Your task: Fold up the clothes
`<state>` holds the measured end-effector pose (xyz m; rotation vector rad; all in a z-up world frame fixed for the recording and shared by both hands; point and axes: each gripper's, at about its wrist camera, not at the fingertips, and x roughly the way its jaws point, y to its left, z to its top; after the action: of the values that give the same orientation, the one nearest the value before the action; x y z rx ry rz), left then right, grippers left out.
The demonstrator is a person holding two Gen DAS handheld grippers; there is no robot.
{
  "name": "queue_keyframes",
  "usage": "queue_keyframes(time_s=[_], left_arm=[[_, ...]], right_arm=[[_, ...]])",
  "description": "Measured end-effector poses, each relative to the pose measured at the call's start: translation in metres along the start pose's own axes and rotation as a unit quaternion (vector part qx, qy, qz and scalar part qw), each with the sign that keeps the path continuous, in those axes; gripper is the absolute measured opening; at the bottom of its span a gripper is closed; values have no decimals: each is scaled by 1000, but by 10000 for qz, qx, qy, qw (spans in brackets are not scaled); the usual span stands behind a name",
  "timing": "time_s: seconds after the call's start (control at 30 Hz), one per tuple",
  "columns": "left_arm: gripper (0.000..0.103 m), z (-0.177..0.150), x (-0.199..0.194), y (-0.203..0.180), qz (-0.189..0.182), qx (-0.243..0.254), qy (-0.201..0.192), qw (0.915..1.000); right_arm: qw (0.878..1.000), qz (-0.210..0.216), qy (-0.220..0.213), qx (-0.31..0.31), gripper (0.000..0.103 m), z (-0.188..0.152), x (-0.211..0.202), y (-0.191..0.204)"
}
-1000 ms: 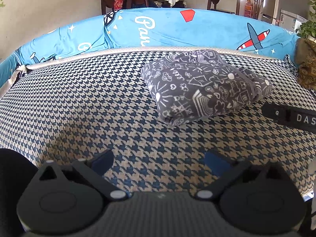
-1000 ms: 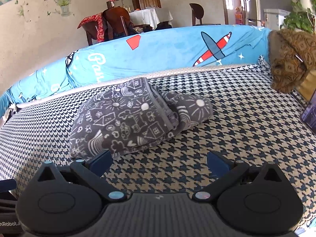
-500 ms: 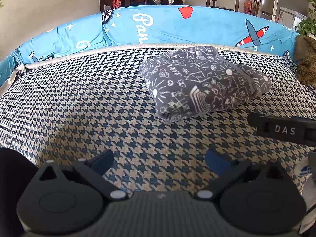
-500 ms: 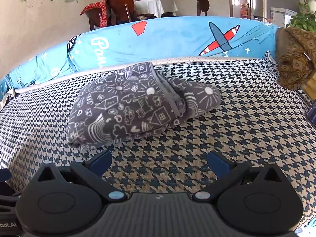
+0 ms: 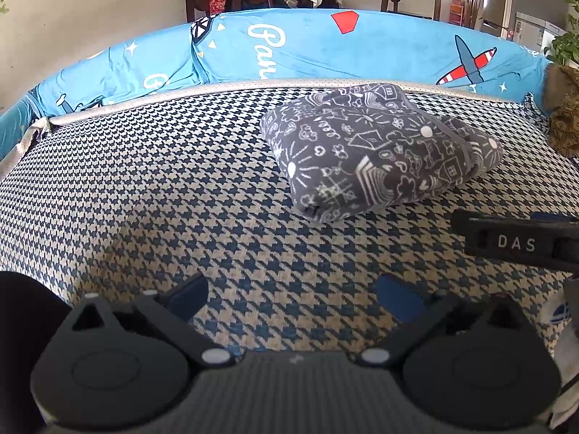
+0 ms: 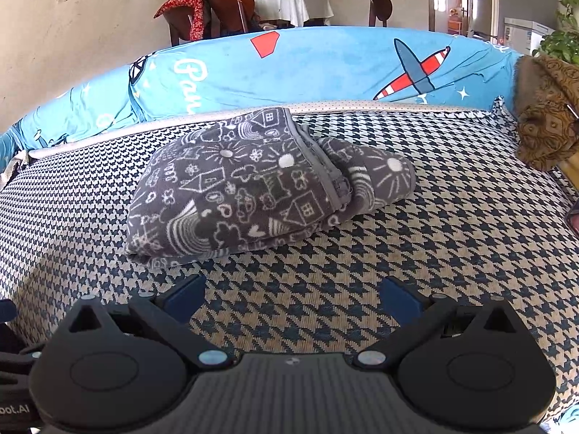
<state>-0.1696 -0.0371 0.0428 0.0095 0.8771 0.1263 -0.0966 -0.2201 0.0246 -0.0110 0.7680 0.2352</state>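
Observation:
A grey garment with white doodle prints (image 5: 380, 152) lies folded into a thick bundle on the houndstooth sofa seat (image 5: 163, 188). In the right wrist view the same folded garment (image 6: 260, 184) sits ahead and slightly left. My left gripper (image 5: 293, 298) hovers open over bare seat, well short of the bundle and to its left. My right gripper (image 6: 293, 294) is also open with nothing between its blue pads, just in front of the bundle's near edge. The right gripper's black body marked DAS (image 5: 517, 242) shows at the right of the left wrist view.
A blue sofa back with plane prints (image 6: 325, 68) rises behind the seat. A brown patterned cushion (image 6: 546, 112) sits at the right end. Dining chairs and a table (image 6: 289, 3) stand beyond the sofa. Seat stretches left of the bundle.
Both grippers have drawn back and tilted slightly, so the folded garment sits lower and nearer in each view. The right gripper's body has slid further into the left wrist view.

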Motion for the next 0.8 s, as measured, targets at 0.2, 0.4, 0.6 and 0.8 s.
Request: queue_keyframes(time_s=[0.2,0.4,0.6,0.8], left_arm=[[103,0,0,1,3,22,-10,10000],[103,-1,0,2,-1,9,8,10000],[103,-2,-1,1,6,9,10,10000],[103,-2,-2,0,22,48,17,10000]], right_arm=[[10000,-28,-27,-42,103,0,1,3],[10000,-1,-75,-60,103,0,1,5],[9998,-12,-139,-132,103,-1,0,8],[9997,-83,-202,-138,103,0,-1,6]])
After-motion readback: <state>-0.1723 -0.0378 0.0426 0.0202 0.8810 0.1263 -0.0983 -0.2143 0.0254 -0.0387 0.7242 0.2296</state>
